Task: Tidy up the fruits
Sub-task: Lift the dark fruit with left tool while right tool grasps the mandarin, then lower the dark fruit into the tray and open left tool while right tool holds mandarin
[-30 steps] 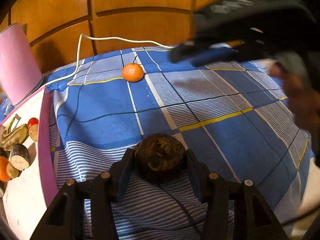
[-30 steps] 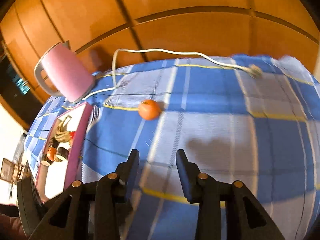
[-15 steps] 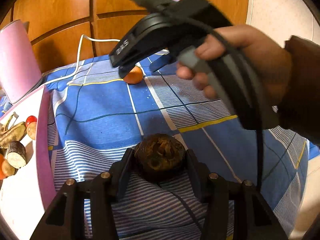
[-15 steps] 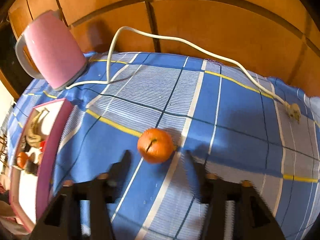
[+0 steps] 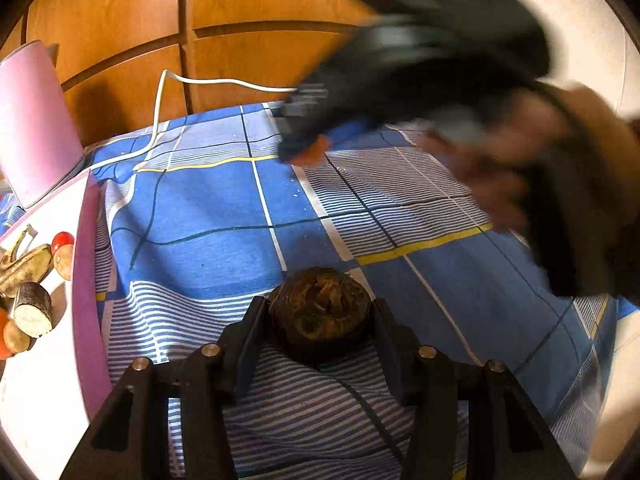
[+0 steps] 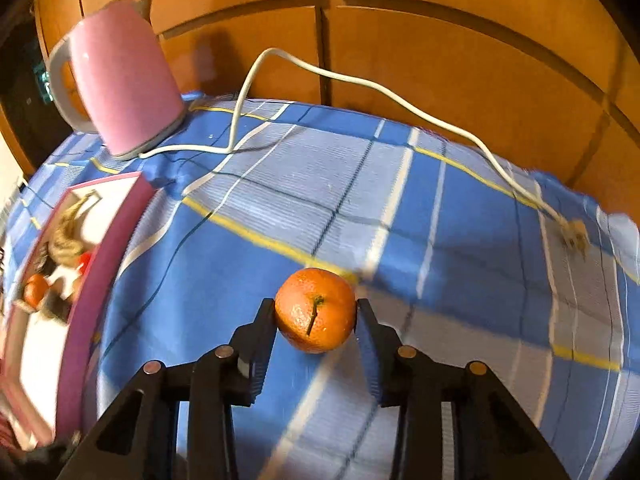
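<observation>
A dark brown, rough round fruit (image 5: 320,316) rests on the blue checked cloth, and my left gripper (image 5: 320,308) is shut on it. In the right wrist view an orange (image 6: 316,316) with a short stalk sits between the fingers of my right gripper (image 6: 316,312). The jaws are closing and the pads touch both sides of the orange. From the left wrist view the right gripper (image 5: 304,140) is a dark blur held by a hand (image 5: 500,168) over the far part of the cloth, with a sliver of the orange (image 5: 316,150) showing under it.
A white tray with a pink rim (image 5: 86,280) lies at the left with a banana (image 5: 24,268), a red fruit (image 5: 62,238) and several other pieces. A pink kettle (image 6: 120,80) stands at the back left. Its white cord (image 6: 360,84) runs across the cloth to a plug (image 6: 574,236). Wooden panels close the back.
The right gripper came down toward the orange, spread its jaws and closed them around it. The left gripper stayed in place on the brown fruit.
</observation>
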The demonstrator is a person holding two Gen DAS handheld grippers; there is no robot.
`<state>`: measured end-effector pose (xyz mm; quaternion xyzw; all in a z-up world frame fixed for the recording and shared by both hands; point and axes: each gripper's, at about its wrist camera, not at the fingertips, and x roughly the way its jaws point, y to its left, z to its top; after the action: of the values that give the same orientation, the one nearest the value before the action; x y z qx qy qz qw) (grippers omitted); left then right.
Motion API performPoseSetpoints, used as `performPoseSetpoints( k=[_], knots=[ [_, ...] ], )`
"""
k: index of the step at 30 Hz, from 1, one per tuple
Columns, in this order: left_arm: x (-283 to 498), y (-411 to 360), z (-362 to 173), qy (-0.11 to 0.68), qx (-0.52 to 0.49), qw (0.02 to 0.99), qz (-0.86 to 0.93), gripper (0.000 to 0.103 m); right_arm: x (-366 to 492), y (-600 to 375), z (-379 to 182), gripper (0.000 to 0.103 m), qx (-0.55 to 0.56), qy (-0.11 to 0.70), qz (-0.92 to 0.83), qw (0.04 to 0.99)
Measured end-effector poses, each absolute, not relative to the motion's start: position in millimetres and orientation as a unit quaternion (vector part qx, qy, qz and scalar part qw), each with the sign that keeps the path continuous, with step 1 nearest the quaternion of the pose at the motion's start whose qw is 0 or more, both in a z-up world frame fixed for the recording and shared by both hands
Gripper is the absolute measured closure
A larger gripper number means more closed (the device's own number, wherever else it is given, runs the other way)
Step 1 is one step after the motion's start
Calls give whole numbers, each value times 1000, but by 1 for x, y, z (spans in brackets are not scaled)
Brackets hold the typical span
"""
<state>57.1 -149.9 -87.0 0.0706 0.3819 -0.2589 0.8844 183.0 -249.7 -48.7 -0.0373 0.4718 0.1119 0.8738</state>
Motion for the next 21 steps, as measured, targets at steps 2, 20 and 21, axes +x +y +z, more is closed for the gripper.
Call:
performPoseSetpoints(
  k=[2,20,21],
  knots=[
    [57,-150,-87,382,71,884,-259,51,161,-265,-47,64,-20,477,103,873],
    [63,-158,-83,408,92,873,-250,51,66,-320,-69,63,47,470,14,881],
    [64,-158,-82,411,91,872,-250,51,64,-321,-70,63,50,468,14,882]
  ],
)
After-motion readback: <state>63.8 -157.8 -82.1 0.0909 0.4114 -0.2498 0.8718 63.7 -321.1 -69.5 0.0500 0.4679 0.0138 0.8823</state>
